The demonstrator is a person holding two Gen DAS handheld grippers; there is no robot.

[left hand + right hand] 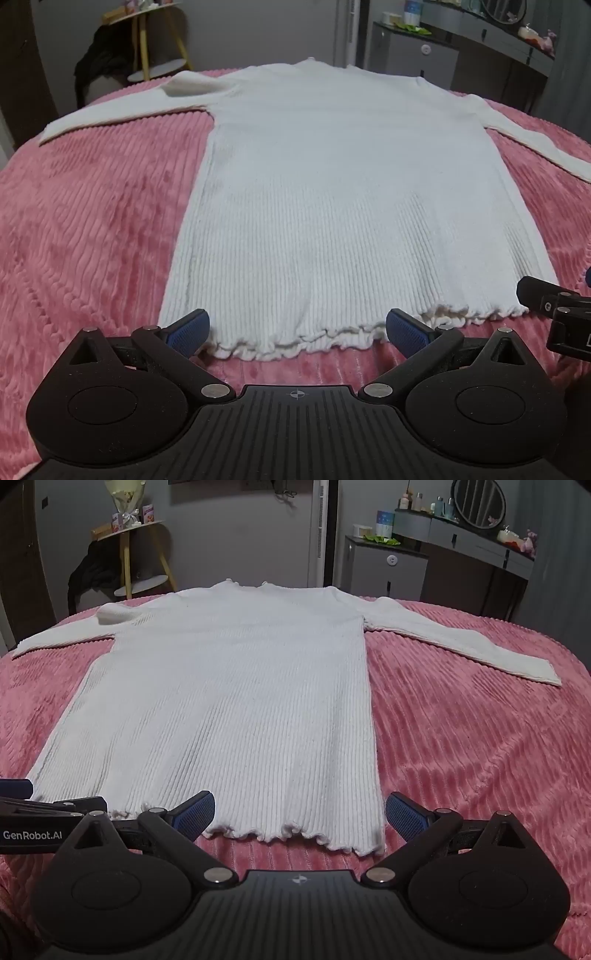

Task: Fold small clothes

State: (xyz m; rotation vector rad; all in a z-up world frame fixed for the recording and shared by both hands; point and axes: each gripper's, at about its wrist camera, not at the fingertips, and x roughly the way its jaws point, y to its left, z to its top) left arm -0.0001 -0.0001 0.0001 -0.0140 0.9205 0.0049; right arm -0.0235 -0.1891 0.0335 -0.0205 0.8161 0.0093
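1. Left hand-held gripper (297, 330) hangs at 6 o'clock in its own view with its jaws spread wide, nothing between the blue pads (190, 330); the frilled hem of the white ribbed sweater (332, 206) lies just ahead of them.
2. Right hand-held gripper (299, 814) is likewise wide open and empty, at 6 o'clock in its view, above the hem near the sweater's right corner.
3. Each tool shows in the other's camera: the right one's black body at 3 o'clock in the left view, the left one's body (with white lettering) at 9 o'clock in the right view, the two close side by side.
4. The sweater lies flat on the pink ribbed bedspread (92, 221) of the bed, neck toward 12 o'clock and hem toward 6 o'clock. One sleeve (461, 646) stretches out toward 2 o'clock in the right view, the other sleeve (122, 114) toward 10 o'clock in the left view.
5. Nothing lies on the sweater or between it and the pads.
6. Beyond the bed: a yellow-legged side table (140, 550) at 11 o'clock with dark clothing (92, 579) draped beside it, a grey cabinet (388, 568) at 1 o'clock, and a dresser with a round mirror (478, 502) and bottles at 2 o'clock.
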